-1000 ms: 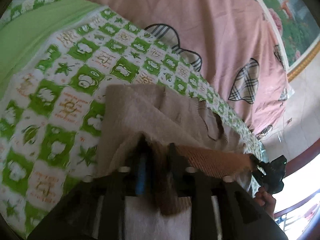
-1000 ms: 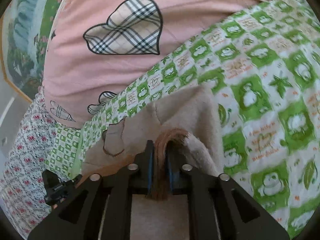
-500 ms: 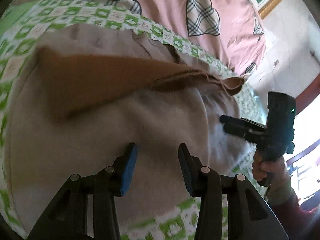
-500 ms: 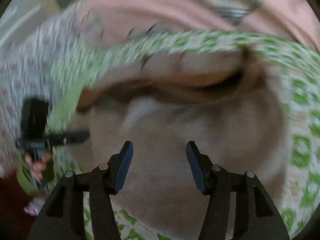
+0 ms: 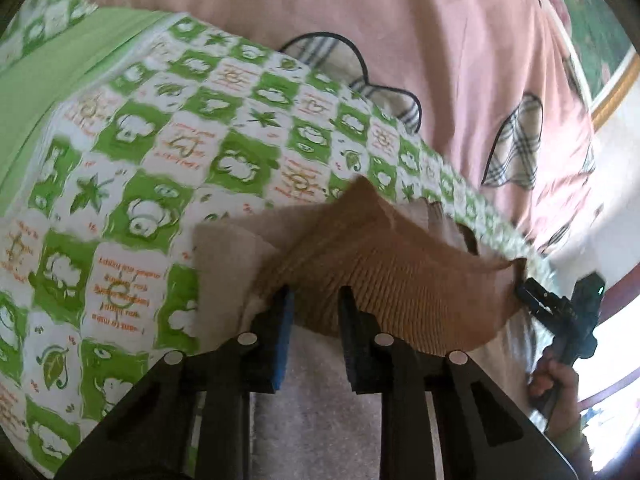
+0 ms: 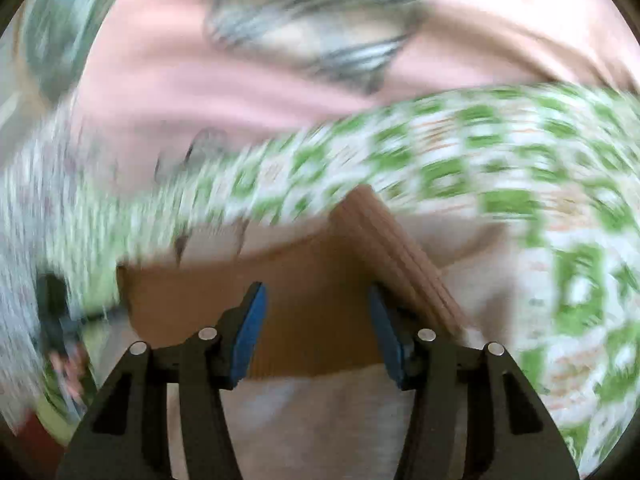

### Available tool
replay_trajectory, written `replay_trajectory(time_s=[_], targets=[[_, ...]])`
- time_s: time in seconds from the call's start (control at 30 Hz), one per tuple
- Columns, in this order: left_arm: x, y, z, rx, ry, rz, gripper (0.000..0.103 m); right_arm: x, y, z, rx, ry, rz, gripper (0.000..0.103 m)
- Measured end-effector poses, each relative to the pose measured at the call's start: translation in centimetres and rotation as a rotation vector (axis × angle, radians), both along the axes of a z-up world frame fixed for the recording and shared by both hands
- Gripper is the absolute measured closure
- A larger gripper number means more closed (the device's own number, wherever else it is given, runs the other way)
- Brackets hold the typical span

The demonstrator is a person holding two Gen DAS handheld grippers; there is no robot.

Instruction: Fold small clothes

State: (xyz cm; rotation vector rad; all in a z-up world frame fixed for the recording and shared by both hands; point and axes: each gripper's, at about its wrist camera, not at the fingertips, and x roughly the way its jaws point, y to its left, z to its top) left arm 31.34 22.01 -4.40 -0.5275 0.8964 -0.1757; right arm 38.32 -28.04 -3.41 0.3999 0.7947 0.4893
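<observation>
A small beige garment (image 5: pixel 240 256) with a ribbed brown band (image 5: pixel 400 280) lay on a green-and-white checked sheet (image 5: pixel 132 160), with a pink blanket with plaid hearts (image 5: pixel 400 40) behind it. In the left wrist view, the left gripper (image 5: pixel 314 300) stood over the garment's near part with its fingers apart — the brown band's edge sat in the gap between them, but whether they pinched it could not be told. At the far right of that view a hand (image 5: pixel 556 376) held the other gripper at the band's far end. The right wrist view was heavily blurred; the right gripper (image 6: pixel 316 304) was spread wide and released, above the brown band (image 6: pixel 304 304), one corner of which was folded up beside the right finger.
</observation>
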Motion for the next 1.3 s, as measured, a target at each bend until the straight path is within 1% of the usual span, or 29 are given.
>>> replay_trajectory(time_s=[0.03, 0.07, 0.13, 0.17, 0.27, 0.3, 0.4, 0.53, 0.63, 0.77, 0.83, 0.9, 0.97, 1.0, 1.13, 1.3], targets=[[-0.3, 0.0, -0.1, 0.005, -0.005, 0.003, 0.081, -0.5, -1.0, -0.1, 0.034, -0.001, -0.020, 0.048], [-0.9, 0.0, -0.1, 0.015, -0.014, 0.009, 0.082, -0.9, -1.4, 0.0, 0.049, 0.004, -0.038, 0.048], [-1.9, 0.0, 0.2, 0.021, -0.010, 0.032, 0.081, -2.3, -1.9, 0.3, 0.046, 0.006, -0.054, 0.047], [-2.3, 0.0, 0.5, 0.023, -0.012, 0.042, 0.081, -3.8, -2.0, 0.8, 0.035, -0.001, -0.052, 0.047], [-5.4, -0.2, 1.5, 0.042, -0.017, 0.078, 0.074, -6.5, -2.6, 1.4, 0.014, -0.019, -0.042, 0.047], [-6.8, -0.4, 1.9, 0.040, -0.021, 0.091, 0.073, -7.4, -2.6, 1.5, 0.016, -0.025, -0.038, 0.047], [-10.8, -1.3, 2.4, 0.001, -0.022, 0.105, 0.070, -10.6, -2.0, 1.6, 0.026, -0.034, -0.014, 0.044], [-15.8, -3.5, 2.2, -0.048, -0.003, 0.084, 0.066, -14.8, -1.4, 0.9, 0.059, -0.025, 0.015, 0.041], [-19.3, -5.6, 1.3, -0.075, 0.036, 0.061, 0.060, -17.4, -0.7, -0.1, 0.082, 0.000, 0.034, 0.040], [-22.6, -7.3, -0.3, -0.106, 0.082, 0.051, 0.058, -20.2, 0.1, -1.2, 0.093, 0.039, 0.056, 0.039], [-23.6, -7.9, -1.1, -0.110, 0.108, 0.053, 0.054, -21.2, 0.3, -1.6, 0.099, 0.054, 0.065, 0.039], [-24.5, -8.3, -1.9, -0.127, 0.127, 0.058, 0.054, -22.1, 0.5, -1.8, 0.102, 0.063, 0.076, 0.038], [-25.0, -8.5, -2.1, -0.135, 0.120, 0.066, 0.052, -22.8, 0.6, -1.9, 0.104, 0.069, 0.081, 0.038], [-25.0, -8.6, -2.0, -0.139, 0.115, 0.067, 0.048, -23.0, 0.7, -2.0, 0.105, 0.073, 0.082, 0.038], [-24.4, -8.6, -1.8, -0.148, 0.105, 0.086, 0.044, -23.7, 0.7, -2.3, 0.105, 0.085, 0.087, 0.036], [-23.0, -7.8, -2.2, -0.193, 0.101, 0.142, 0.043, -23.9, 0.5, -2.6, 0.104, 0.096, 0.079, 0.036]])
